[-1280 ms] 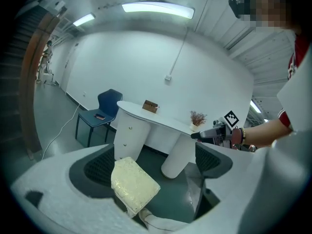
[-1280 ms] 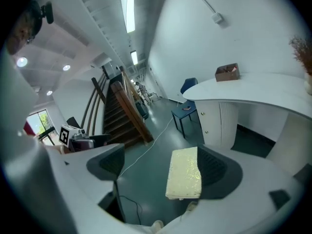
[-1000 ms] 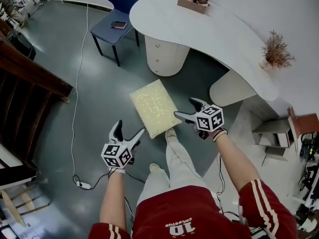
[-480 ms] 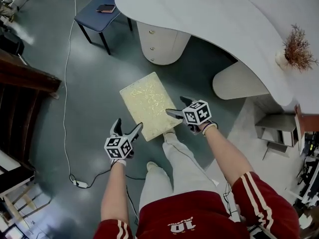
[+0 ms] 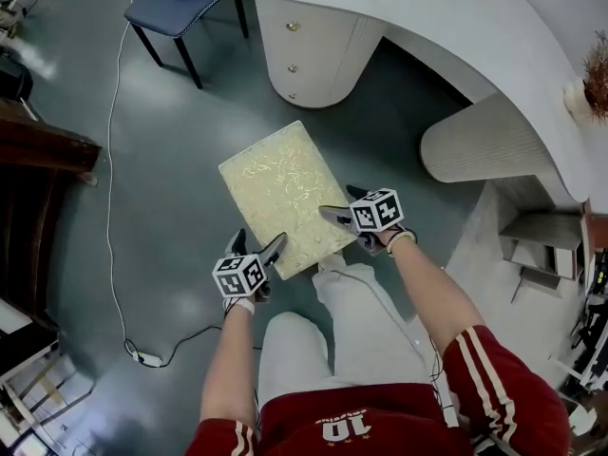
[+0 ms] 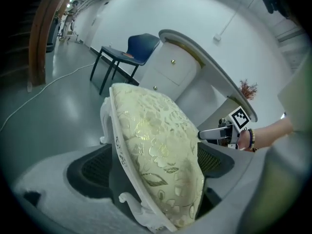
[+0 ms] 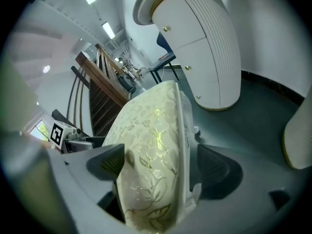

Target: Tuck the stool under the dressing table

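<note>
Cream-gold brocade covers the padded stool with a white carved frame [image 5: 275,193]. It stands on the grey floor [image 5: 171,160], near the curved white dressing table [image 5: 427,27] but not under it. My left gripper [image 5: 258,243] straddles its near-left corner and my right gripper [image 5: 337,202] its near-right edge. Each has its jaws spread round the seat, one pad against the cushion and the other just clear of the frame.

You wear a red shirt [image 5: 380,411] with white stripes on its sleeves [image 5: 489,373] and a white "10" printed on it, over pale trousers [image 5: 332,335]. A beaded band [image 6: 250,139] rings your right wrist. Your left hand-held gripper [image 5: 260,242] and right hand-held gripper [image 5: 340,203] are grey, with black mesh pads [image 6: 95,165] and black-and-white marker cubes [image 5: 378,210].
</note>
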A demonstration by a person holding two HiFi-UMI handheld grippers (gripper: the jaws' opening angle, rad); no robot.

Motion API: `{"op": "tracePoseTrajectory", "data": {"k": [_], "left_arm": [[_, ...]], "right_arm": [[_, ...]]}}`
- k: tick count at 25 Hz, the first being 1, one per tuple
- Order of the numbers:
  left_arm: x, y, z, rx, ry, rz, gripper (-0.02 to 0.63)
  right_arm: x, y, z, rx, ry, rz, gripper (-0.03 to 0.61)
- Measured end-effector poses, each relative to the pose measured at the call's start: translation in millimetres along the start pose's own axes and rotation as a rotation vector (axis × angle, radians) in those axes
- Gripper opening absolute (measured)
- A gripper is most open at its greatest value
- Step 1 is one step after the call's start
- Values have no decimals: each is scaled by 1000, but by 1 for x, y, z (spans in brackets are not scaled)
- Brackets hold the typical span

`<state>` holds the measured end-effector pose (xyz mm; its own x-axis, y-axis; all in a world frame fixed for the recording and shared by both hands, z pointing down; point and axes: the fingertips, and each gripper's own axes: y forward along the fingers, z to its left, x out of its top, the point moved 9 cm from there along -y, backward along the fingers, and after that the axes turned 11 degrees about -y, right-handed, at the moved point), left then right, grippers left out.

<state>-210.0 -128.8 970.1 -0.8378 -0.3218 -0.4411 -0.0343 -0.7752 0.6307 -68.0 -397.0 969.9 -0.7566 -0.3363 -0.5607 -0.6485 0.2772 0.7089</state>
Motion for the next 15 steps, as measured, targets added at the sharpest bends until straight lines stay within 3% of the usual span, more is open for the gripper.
{"op": "tracePoseTrajectory", "data": {"k": [4,7,9,15], "left_arm": [[-13,26,12,-10,-94,37,549],[-10,31,6,-53,-149,38,548],[-5,34,3,-52,-175,36,560],[5,45,2,43,-128,134,552]], "right_arm": [[-9,16,-11,87,114,-36,465],[-2,18,-6,132,113,-26,440],[2,22,-3,142,96,3,459],[2,28,-2,103,66,37,468]]}}
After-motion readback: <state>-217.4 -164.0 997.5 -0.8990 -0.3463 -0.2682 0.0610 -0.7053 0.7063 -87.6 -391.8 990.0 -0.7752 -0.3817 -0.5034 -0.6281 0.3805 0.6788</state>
